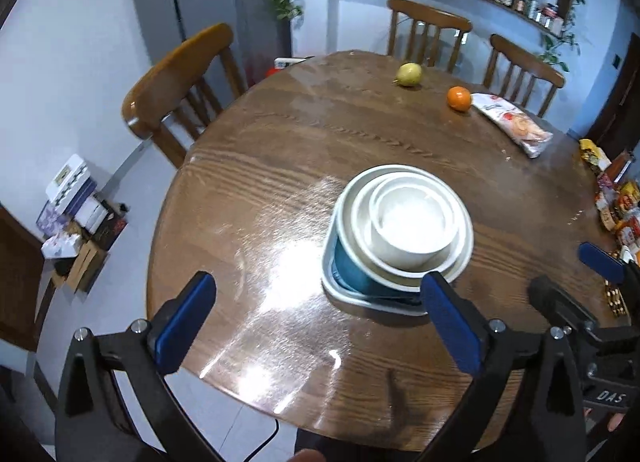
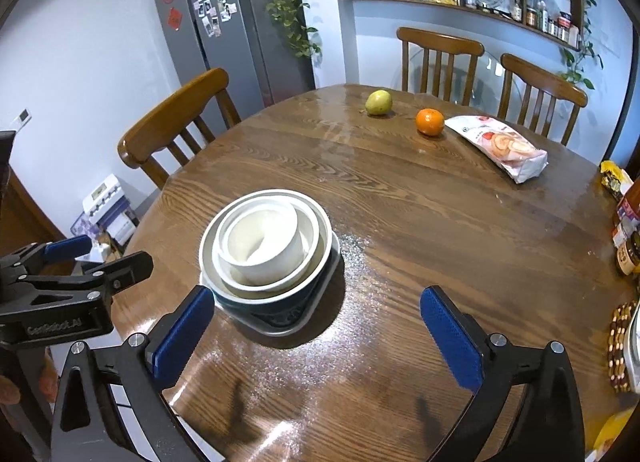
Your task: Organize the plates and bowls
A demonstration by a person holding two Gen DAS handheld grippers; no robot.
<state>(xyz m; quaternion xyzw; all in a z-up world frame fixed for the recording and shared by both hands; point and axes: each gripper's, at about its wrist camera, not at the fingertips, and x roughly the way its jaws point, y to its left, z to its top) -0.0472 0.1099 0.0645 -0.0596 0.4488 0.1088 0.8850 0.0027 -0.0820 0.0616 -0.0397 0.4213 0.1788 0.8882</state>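
A nested stack stands on the round wooden table (image 1: 280,150): a small white bowl (image 1: 414,224) inside a wider white bowl (image 1: 362,222), inside a teal bowl (image 1: 350,270), on a pale squarish plate (image 1: 340,294). The right wrist view shows the same stack, with the white bowl (image 2: 264,244), teal bowl (image 2: 272,300) and plate (image 2: 316,302). My left gripper (image 1: 318,324) is open and empty, just short of the stack, which is toward its right finger. My right gripper (image 2: 318,336) is open and empty, with the stack near its left finger. Each gripper also shows in the other's view, the right (image 1: 576,278) and the left (image 2: 100,258).
A pear (image 2: 379,102), an orange (image 2: 430,121) and a snack bag (image 2: 502,146) lie at the table's far side. Snack packets and jars (image 2: 624,218) crowd the right edge. Wooden chairs (image 2: 172,122) stand around the table. Boxes (image 1: 76,198) sit on the floor at left.
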